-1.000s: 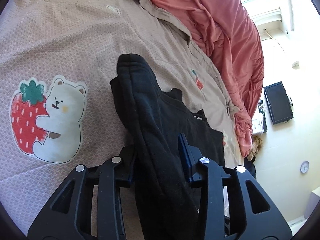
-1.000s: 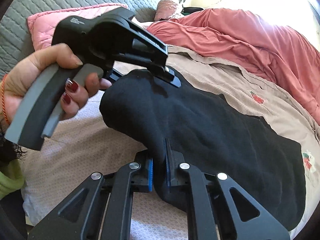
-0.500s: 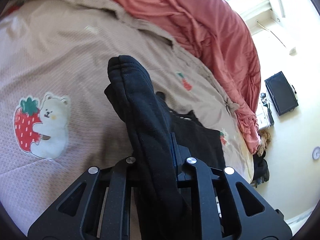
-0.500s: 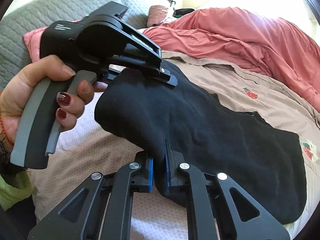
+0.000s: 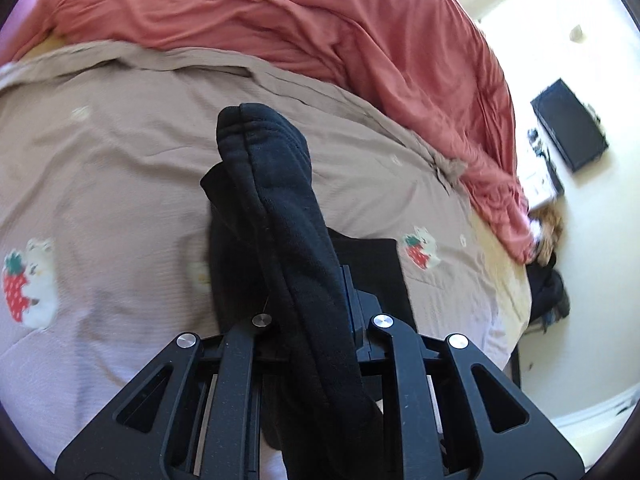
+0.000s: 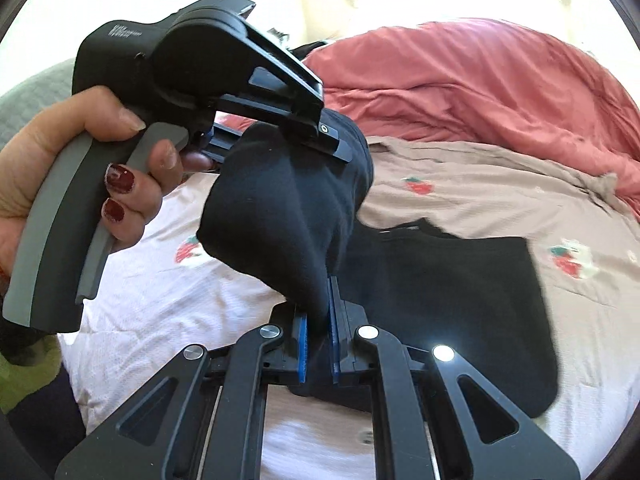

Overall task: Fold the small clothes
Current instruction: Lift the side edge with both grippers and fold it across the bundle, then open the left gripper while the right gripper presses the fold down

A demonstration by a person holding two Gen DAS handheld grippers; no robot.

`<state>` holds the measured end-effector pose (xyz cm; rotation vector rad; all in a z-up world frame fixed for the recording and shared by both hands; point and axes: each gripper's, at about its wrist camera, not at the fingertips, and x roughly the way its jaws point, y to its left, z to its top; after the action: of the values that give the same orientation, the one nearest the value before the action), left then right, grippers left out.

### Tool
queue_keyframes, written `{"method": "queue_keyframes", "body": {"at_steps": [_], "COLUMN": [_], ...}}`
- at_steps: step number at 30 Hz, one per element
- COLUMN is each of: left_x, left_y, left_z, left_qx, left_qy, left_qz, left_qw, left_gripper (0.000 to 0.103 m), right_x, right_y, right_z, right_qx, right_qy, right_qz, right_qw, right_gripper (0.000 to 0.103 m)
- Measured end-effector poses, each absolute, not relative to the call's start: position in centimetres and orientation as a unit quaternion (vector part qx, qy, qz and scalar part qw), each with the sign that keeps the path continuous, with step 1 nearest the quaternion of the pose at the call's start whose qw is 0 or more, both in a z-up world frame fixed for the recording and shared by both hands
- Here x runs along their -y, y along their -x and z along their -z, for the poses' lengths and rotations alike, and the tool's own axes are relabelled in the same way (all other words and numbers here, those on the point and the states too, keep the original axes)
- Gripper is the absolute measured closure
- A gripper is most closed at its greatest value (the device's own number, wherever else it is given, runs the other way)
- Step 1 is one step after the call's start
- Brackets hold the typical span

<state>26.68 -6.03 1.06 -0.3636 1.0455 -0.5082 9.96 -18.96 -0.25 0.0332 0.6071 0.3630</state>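
Garment (image 6: pixel 288 208), black, mid-frame, lifted off the bedspread (image 6: pixel 500 184); lower part lies lower right. Left gripper (image 5: pixel 308 300) and right gripper (image 6: pixel 318 336) both clamp its edge. Best: keep edge taut, level, carry over evenly.

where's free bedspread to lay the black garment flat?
Bare beige bedspread lies between the black garment and the strawberry-bear print, below the red duvet. Crowded: both grippers, left and right, clamp the garment; the duvet fills the far side.
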Motion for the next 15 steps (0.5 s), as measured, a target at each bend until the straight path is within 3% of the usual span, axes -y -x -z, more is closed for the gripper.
{"method": "queue_keyframes", "body": {"at_steps": [15], "left_x": [20.6], "left_y": [-29.4], "left_z": [3.4], "left_qx": [-0.579], "left_qy": [0.061], "left_qz": [0.237], "left_qw": [0.778], "left_gripper": [0.089], "right_x": [29.3], "right_y": [-10.6], "right_z": [3.7], "right_qx": [-0.361], "right_qy": [-0.161], "right_qz": [-0.093], "right_qw": [0.914], "right_gripper": [0.096]}}
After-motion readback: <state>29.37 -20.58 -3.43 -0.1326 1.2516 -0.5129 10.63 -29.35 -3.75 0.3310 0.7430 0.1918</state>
